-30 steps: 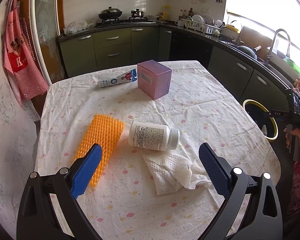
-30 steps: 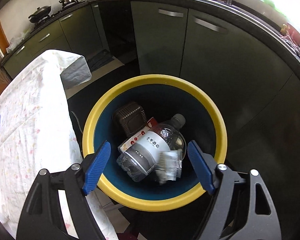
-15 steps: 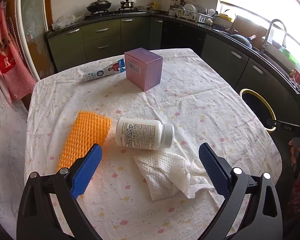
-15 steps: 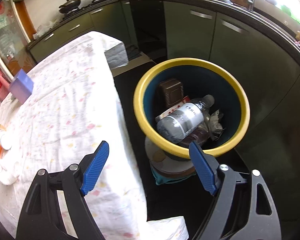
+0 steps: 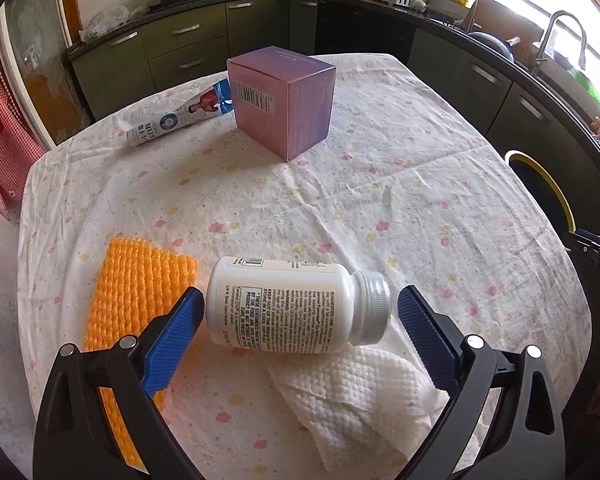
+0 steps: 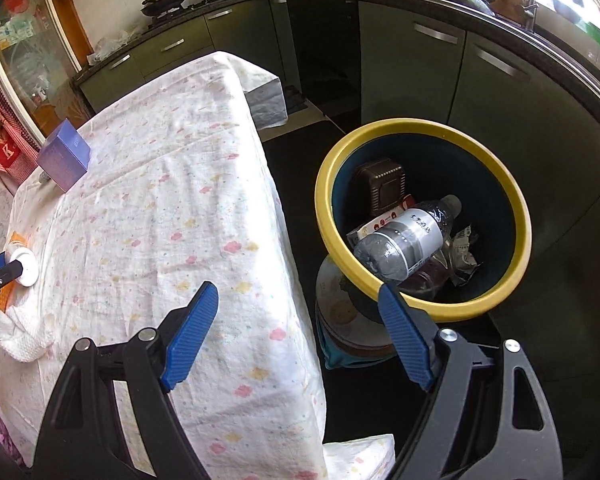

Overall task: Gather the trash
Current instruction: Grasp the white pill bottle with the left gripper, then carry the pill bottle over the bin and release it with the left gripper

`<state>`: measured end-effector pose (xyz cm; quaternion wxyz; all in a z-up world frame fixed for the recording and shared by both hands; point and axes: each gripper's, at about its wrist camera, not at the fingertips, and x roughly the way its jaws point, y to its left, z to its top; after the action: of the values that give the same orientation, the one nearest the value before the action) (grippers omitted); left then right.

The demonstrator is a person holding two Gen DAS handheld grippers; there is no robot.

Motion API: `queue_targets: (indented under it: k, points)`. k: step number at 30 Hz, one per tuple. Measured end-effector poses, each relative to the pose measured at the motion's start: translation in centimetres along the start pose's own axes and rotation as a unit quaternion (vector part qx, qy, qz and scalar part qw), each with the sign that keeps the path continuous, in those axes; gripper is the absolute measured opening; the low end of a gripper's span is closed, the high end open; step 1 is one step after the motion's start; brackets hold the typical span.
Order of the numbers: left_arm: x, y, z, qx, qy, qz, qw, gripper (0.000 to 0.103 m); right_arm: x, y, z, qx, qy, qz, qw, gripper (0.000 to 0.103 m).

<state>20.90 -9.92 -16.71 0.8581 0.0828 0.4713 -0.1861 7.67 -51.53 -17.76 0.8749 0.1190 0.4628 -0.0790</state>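
A white pill bottle (image 5: pixel 296 304) lies on its side on the tablecloth, between the open jaws of my left gripper (image 5: pixel 298 320), not gripped. A crumpled white paper towel (image 5: pixel 364 396) lies just under and in front of it. An orange mesh pad (image 5: pixel 136 296) lies to the left. My right gripper (image 6: pixel 296 332) is open and empty, over the table's edge beside the yellow-rimmed trash bin (image 6: pixel 512 196), which holds a plastic bottle (image 6: pixel 404 240), a brown box and scraps.
A purple box (image 5: pixel 284 100) and a toothpaste tube (image 5: pixel 180 118) sit at the table's far side. Dark kitchen cabinets (image 6: pixel 412 68) stand behind the bin. The bin's rim also shows at the right edge of the left wrist view (image 5: pixel 556 192). The table (image 6: pixel 160 208) drops off beside the bin.
My left gripper has moved forward and down so the pill bottle now lies between its jaws. My right gripper has pulled back from above the bin toward the table's edge.
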Motion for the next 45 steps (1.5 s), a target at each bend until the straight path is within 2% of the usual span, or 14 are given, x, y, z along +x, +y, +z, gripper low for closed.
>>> queue_targets:
  k: [5,8,12,17,21,26,32,40,45]
  points:
    - [1.1,0.1,0.2,0.004,0.01,0.001,0.9999,0.095,0.4,0.0,0.1,0.001,0.003,0.002,1.0,0.078]
    - [1.6,0.4,0.3,0.001,0.018,-0.007,0.9998,0.084,0.5,0.1,0.1,0.001,0.005,0.004,1.0,0.078]
    - [1.7,0.5,0.5,0.002,0.012,-0.005,0.9999,0.083,0.6,0.2,0.1,0.0,0.006,0.006,1.0,0.078]
    - [-0.5,-0.1,1.2,0.014,-0.007,-0.005,0.9999,0.083,0.1,-0.2,0.1,0.005,0.0,0.007,1.0,0.078]
    - [-3.3,-2.6,2.6,0.045,-0.031,-0.021,0.9982,0.083,-0.4,-1.1,-0.2,0.014,-0.005,0.003,1.0,0.078]
    - [-5.4,-8.2,5.2,0.096,-0.046,-0.078,0.9912,0.083,-1.0,-3.4,-0.5,0.039,-0.013,-0.007,0.999,0.078]
    - [-4.7,-18.7,8.5,0.179,-0.043,-0.135,0.9736,0.083,-2.6,-7.2,-1.3,0.077,-0.037,-0.03,0.996,0.078]
    - [0.3,-32.5,11.1,0.241,-0.002,-0.186,0.9525,0.083,-3.5,-11.9,-2.9,0.116,-0.048,-0.047,0.991,0.078]
    - [4.6,-38.8,12.3,0.261,0.021,-0.182,0.9478,0.083,-3.6,-14.4,-4.1,0.138,-0.046,-0.05,0.988,0.078]
